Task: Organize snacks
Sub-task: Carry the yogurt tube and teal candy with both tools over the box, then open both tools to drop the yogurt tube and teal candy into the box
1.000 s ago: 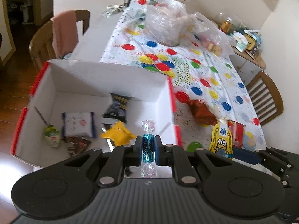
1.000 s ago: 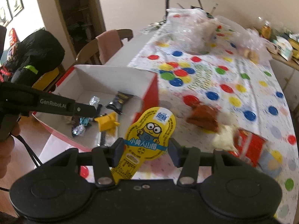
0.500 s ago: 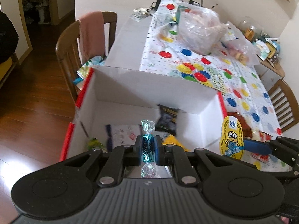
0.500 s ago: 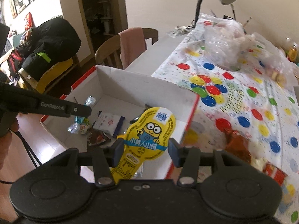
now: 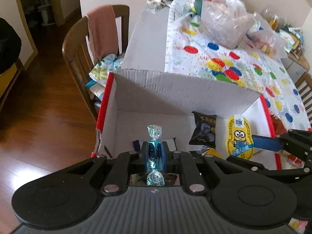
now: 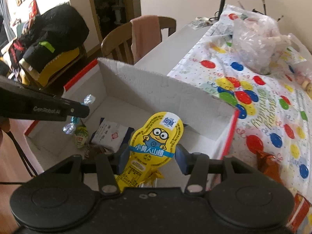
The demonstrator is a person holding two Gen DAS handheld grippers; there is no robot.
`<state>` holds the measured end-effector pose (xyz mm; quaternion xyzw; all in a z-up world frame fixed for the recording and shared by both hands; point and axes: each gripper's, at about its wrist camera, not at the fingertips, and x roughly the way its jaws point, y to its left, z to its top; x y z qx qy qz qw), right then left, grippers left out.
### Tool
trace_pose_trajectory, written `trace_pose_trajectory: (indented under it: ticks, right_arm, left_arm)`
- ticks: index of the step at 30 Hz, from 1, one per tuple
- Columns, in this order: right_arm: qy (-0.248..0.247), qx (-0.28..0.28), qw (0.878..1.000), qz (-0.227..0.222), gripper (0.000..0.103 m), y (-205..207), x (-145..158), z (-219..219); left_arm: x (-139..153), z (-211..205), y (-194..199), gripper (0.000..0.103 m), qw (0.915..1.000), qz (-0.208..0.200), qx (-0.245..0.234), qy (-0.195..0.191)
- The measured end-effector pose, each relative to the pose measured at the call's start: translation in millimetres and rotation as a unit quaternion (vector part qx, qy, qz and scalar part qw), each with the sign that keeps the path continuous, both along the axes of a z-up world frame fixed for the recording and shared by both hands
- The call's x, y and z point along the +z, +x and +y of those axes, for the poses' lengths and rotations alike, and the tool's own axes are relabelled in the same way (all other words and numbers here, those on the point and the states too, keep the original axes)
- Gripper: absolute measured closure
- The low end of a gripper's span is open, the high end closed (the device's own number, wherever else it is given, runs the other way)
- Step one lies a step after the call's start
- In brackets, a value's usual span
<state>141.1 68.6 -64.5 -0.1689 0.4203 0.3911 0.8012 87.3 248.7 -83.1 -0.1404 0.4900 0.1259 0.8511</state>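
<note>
My left gripper (image 5: 154,154) is shut on a blue twist-wrapped candy (image 5: 154,152), held upright over the white cardboard box (image 5: 175,89) with red edges. My right gripper (image 6: 151,156) is shut on a yellow minion snack pack (image 6: 156,142), also above the box. In the left wrist view that minion pack (image 5: 239,136) hangs at the box's right side. In the right wrist view the candy (image 6: 78,115) shows at the tip of the left gripper. Inside the box lie a black snack bag (image 5: 204,130), a white packet (image 6: 111,134), a green-wrapped sweet (image 6: 81,134) and a yellow wrapper (image 6: 154,175).
The box stands at the near end of a table with a balloon-print cloth (image 6: 263,101). A brown wrapper (image 6: 269,165) and a red packet (image 6: 300,210) lie on the cloth to the right. Clear plastic bags (image 6: 257,39) sit farther back. A wooden chair (image 5: 91,58) with a pink cloth stands left.
Both grippers have moved left and slightly down, from beside the box to over its inside. The candy and the minion pack stayed gripped.
</note>
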Motion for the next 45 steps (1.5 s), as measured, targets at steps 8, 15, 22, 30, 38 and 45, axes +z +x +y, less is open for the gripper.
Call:
trace_pose_trajectory:
  ticks: [8, 15, 22, 30, 38, 45]
  right_arm:
    - [-0.030, 0.024, 0.999, 0.027, 0.054, 7.7, -19.4, 23.1]
    - [-0.048, 0.024, 0.997, 0.048, 0.054, 14.8, -32.4, 30.2]
    - [-0.052, 0.023, 0.997, 0.057, 0.054, 17.3, -34.9, 30.3]
    - [-0.046, 0.017, 0.997, 0.061, 0.049, 18.3, -32.3, 28.6]
    - [-0.022, 0.009, 0.998, 0.058, 0.041, 15.1, -20.3, 17.0]
    - [0.002, 0.007, 0.998, 0.055, 0.040, 7.3, -3.5, 3.0]
  left_arm:
    - [-21.4, 3.0, 22.5, 0.091, 0.9989, 0.046, -0.011, -0.006]
    - [-35.4, 4.4, 35.1, 0.091, 0.9967, 0.077, -0.023, -0.011]
    - [-44.4, 8.5, 42.9, 0.091, 0.9943, 0.104, -0.021, -0.014]
    - [-44.3, 6.0, 43.8, 0.091, 0.9941, 0.106, -0.021, -0.012]
    - [-32.3, 1.8, 32.2, 0.082, 0.9966, 0.076, -0.022, -0.021]
    - [-18.9, -3.1, 14.7, 0.078, 0.9985, 0.046, -0.017, -0.022]
